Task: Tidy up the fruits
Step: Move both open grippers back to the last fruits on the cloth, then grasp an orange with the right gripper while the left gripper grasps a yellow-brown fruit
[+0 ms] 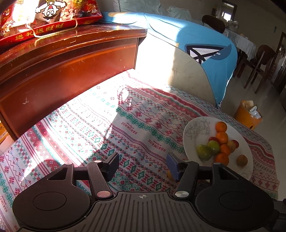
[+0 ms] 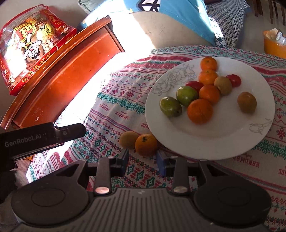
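A white plate [image 2: 205, 142] on the patterned cloth holds several oranges [image 2: 199, 111], two green fruits [image 2: 170, 106], red fruits and brown kiwis [image 2: 246, 102]. The plate also shows in the left wrist view [image 1: 192, 128], at the right. An orange [image 2: 146, 144] and a yellowish fruit [image 2: 128, 139] lie on the cloth beside the plate's near-left rim. My right gripper [image 2: 142, 160] is open and empty, just short of that orange. My left gripper [image 1: 142, 165] is open and empty over the cloth, left of the plate; its body shows in the right wrist view [image 2: 42, 137].
A dark red wooden cabinet [image 1: 68, 57] stands at the left with a red snack gift bag [image 1: 46, 16] on top. A blue-covered sofa arm [image 1: 205, 58] lies behind. An orange bin [image 1: 247, 116] stands on the floor past the table's right edge.
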The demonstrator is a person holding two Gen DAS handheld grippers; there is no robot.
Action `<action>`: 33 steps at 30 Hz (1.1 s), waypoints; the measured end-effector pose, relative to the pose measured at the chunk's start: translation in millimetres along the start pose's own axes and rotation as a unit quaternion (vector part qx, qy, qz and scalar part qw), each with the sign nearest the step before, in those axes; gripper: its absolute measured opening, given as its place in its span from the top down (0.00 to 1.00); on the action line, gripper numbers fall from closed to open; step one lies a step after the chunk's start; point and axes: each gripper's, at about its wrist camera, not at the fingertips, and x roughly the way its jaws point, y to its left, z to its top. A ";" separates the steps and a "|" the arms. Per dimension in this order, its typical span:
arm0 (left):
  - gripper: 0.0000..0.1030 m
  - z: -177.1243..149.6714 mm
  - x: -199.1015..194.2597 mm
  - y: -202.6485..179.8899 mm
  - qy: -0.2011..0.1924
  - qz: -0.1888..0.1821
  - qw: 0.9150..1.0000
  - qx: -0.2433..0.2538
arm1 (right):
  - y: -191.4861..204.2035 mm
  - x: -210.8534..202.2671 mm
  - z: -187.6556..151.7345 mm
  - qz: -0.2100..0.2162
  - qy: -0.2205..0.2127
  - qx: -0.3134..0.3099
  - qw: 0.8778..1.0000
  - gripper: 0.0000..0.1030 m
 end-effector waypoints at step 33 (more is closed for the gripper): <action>0.44 -20.9 21.9 -2.7 0.040 -0.026 0.999 0.016 | -1.9 -24.5 -18.5 -0.025 0.011 -0.071 0.997 0.73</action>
